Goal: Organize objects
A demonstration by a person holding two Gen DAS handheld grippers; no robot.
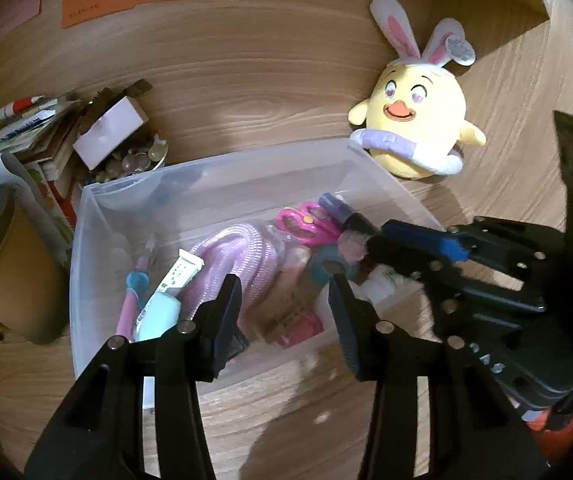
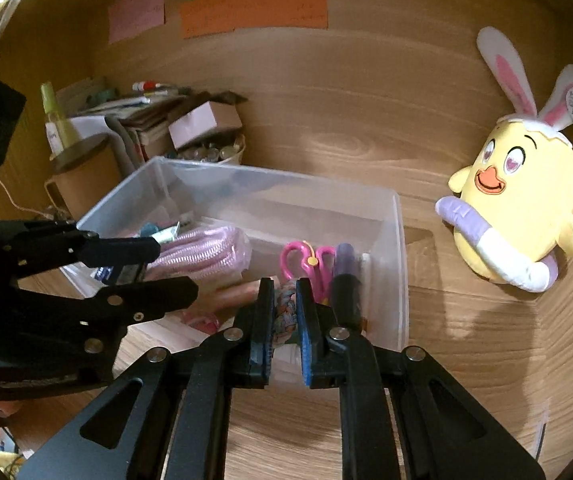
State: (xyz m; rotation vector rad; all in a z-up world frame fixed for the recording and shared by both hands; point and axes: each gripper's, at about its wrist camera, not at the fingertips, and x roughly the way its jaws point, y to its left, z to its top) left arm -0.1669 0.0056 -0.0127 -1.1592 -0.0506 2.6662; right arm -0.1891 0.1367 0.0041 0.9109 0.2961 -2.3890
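**Both tongs over the clear bin on the wooden tabletop**

Wood-grain tabletop (image 2: 326, 128) fills both views, with pink, green and orange paper notes (image 2: 254, 10) lying at its far edge. A clear plastic bin (image 2: 400, 264) sits in the middle. To its right, apart from it, a yellow chick plush with rabbit ears (image 2: 518, 204) lies against the wood. Behind the bin's left corner stands a clutter of books, pens and a small white box (image 1: 108, 130) resting on a bowl of glass beads, with a brown cylindrical container (image 2: 86, 176) beside them.

Inside the bin lie a coiled pink rope (image 1: 242, 256), pink-handled scissors (image 2: 306, 264), a purple marker with a black end (image 2: 346, 276), a pale tube (image 1: 162, 304) and a pink-and-blue toothbrush (image 1: 132, 296), packed close together.

The right tongs (image 2: 286, 312) reach over the bin's near wall, their blue-padded jaws almost together and pinching a small braided, multicoloured item (image 2: 285, 314), which hangs just above the bin's contents beside the scissors and marker. What the item is cannot be told; in the left view it is blurred.

The left tongs (image 1: 286, 312) hover over the near part of the bin with jaws parted and nothing between them; the rope and tube show through the gap below.
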